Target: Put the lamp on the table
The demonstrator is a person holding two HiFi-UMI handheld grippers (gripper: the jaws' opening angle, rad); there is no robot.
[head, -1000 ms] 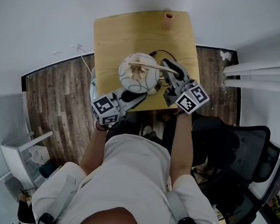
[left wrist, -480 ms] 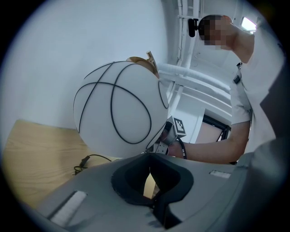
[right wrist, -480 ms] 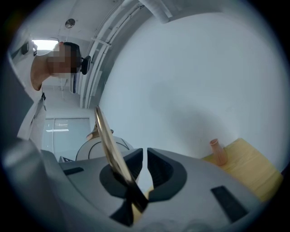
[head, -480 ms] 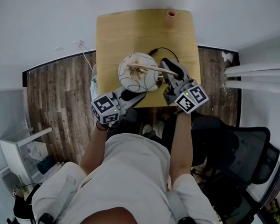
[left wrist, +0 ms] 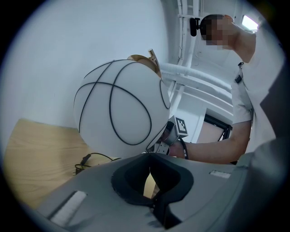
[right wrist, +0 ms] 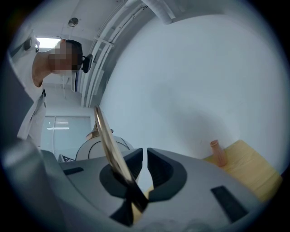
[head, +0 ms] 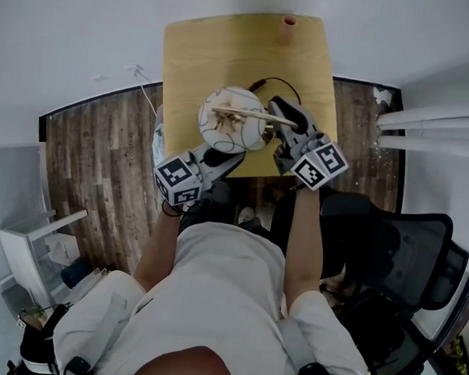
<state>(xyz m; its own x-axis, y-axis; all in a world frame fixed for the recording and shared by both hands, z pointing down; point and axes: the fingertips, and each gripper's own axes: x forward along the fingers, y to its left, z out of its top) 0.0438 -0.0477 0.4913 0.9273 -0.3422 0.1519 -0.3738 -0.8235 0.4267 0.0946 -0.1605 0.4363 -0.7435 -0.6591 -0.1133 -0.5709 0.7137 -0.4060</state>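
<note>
The lamp [head: 233, 118], a white globe with black lines, stands on the near half of the wooden table [head: 212, 53]. It fills the left gripper view as a lamp globe [left wrist: 118, 106]. A brass rod [head: 240, 112] lies across its top. My left gripper [head: 224, 159] is low at the globe's near-left side, its jaws [left wrist: 149, 157] shut with nothing seen between them. My right gripper [head: 276, 113] is at the globe's right. Its jaws [right wrist: 145, 156] have just been opening and stand slightly apart. The brass rod [right wrist: 106, 136] slants through the hollow behind the tips.
A small orange vase [head: 288, 30] stands at the table's far edge, also seen as the vase [right wrist: 218, 153]. The lamp's black cable [head: 278, 85] loops on the table behind the globe. A black office chair [head: 406, 259] is at right, white poles [head: 439, 129] beyond it.
The picture has shifted slightly. The lamp and both grippers keep their places relative to each other on the table.
</note>
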